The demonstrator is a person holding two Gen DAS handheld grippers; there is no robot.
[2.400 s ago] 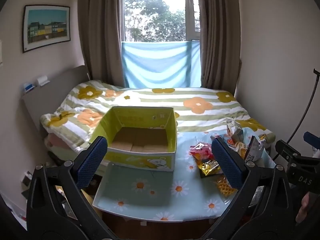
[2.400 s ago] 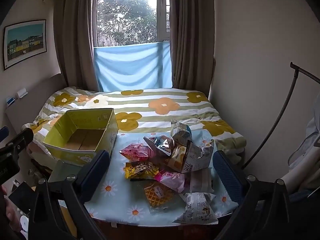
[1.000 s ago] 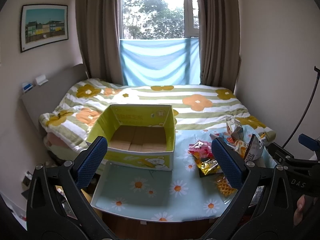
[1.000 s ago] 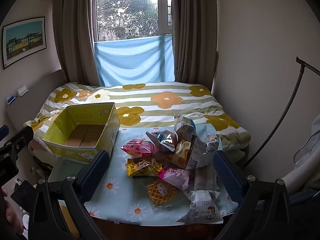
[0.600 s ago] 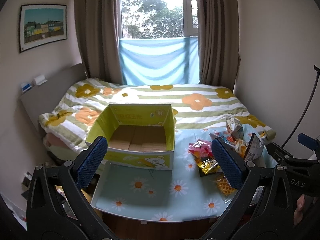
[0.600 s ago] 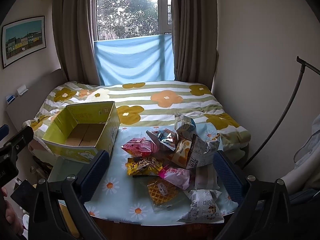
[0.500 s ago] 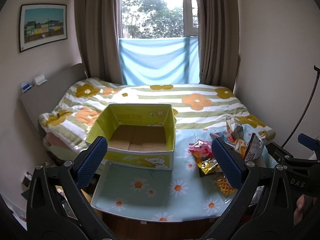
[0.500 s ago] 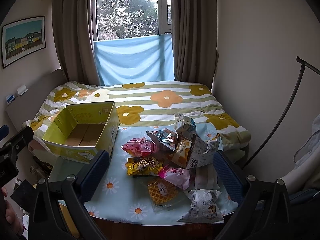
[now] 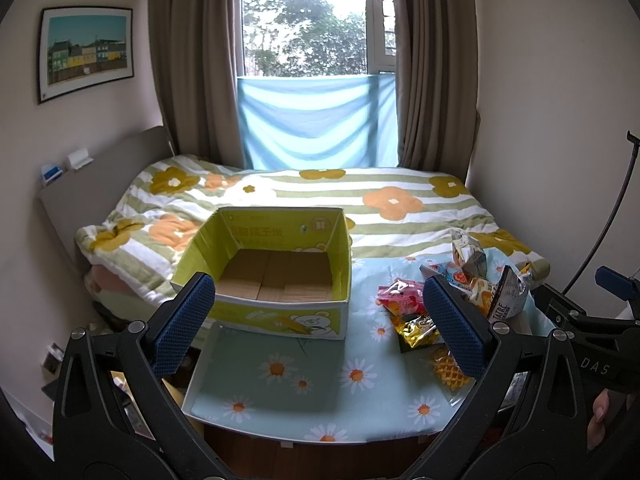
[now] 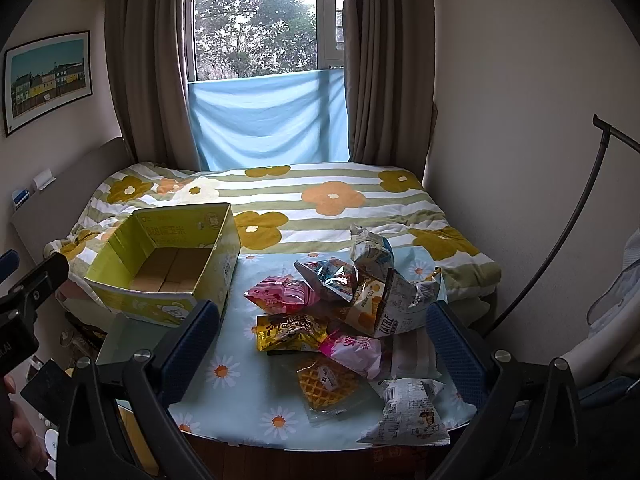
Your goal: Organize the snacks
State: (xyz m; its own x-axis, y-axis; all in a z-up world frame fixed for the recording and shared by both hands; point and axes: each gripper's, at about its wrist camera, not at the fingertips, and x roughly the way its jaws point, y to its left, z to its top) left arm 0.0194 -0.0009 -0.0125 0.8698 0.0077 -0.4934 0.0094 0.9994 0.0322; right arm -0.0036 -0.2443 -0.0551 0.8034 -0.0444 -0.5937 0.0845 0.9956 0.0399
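An empty yellow-green cardboard box (image 9: 280,272) (image 10: 168,264) stands on the left of a table with a daisy-print cloth (image 9: 304,376) (image 10: 240,372). Several snack packets are piled on the right: a pink bag (image 10: 282,294), a yellow bag (image 10: 290,332), a waffle pack (image 10: 326,382), a white pack (image 10: 408,410). My left gripper (image 9: 320,320) is open in front of the box, holding nothing. My right gripper (image 10: 324,344) is open above the table's near edge, facing the snack pile (image 9: 436,304), empty.
A bed with a flowered, striped quilt (image 9: 320,200) lies right behind the table. A curtained window (image 9: 312,60) is beyond it. A black curved stand (image 10: 560,232) leans at the right wall. A person's hand (image 10: 20,432) holds the left tool.
Both views have crept slightly forward and settled since 2.4 s ago; over the last half second nothing has moved. Both grippers stay open.
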